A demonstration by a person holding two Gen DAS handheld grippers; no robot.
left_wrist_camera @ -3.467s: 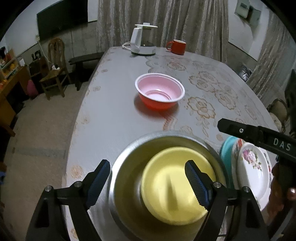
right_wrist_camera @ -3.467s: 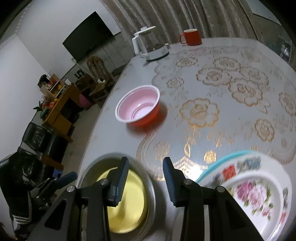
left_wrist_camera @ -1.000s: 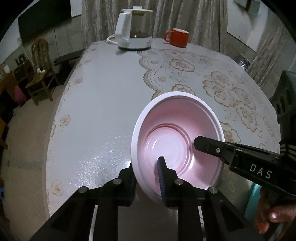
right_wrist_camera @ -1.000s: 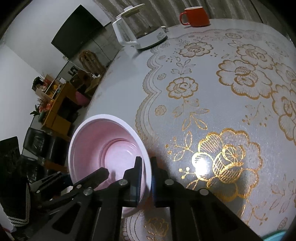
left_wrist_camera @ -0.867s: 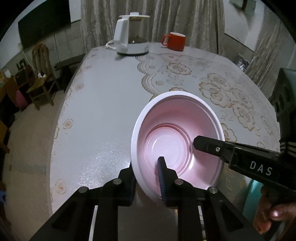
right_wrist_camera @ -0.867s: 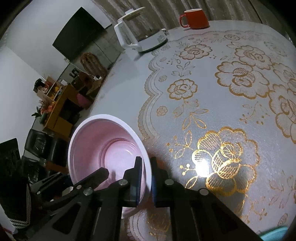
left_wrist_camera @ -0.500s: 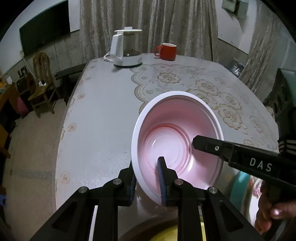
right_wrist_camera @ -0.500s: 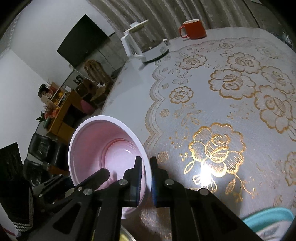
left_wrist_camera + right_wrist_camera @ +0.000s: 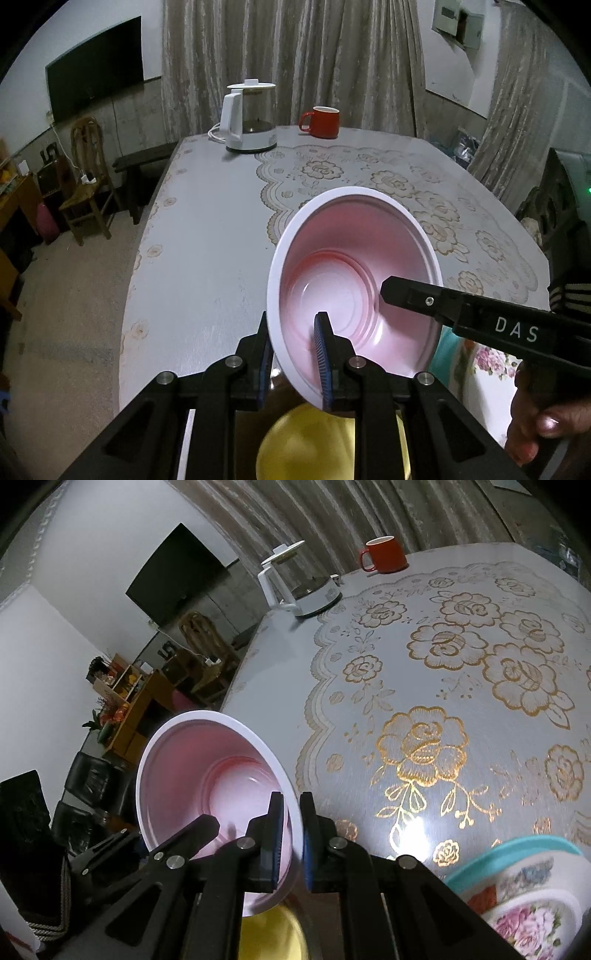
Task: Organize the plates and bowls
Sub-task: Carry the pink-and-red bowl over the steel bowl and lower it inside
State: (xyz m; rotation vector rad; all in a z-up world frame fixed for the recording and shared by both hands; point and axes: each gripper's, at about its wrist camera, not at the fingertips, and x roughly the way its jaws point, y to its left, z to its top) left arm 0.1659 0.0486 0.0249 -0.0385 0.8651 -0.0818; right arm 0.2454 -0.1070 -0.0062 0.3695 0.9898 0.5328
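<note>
A pink bowl (image 9: pixel 354 273) with a white rim and a red outside hangs in the air above the table, held from two sides. My left gripper (image 9: pixel 295 350) is shut on its near-left rim. My right gripper (image 9: pixel 291 834) is shut on the opposite rim of the pink bowl (image 9: pixel 210 775), and it shows in the left wrist view as a black bar reaching in from the right. Just below the held bowl lies a yellow bowl (image 9: pixel 325 443), partly hidden by the fingers; the yellow bowl (image 9: pixel 273 938) also peeks out under the right gripper.
A flowered plate (image 9: pixel 524 908) rests on a teal plate (image 9: pixel 509 853) at the near right. A white kettle (image 9: pixel 251 118) and a red mug (image 9: pixel 323 122) stand at the far end of the table (image 9: pixel 199 236). Chairs and a cabinet line the left.
Both grippers have lifted the pink bowl off the table and drawn it back toward me. The yellow bowl has come into view beneath it.
</note>
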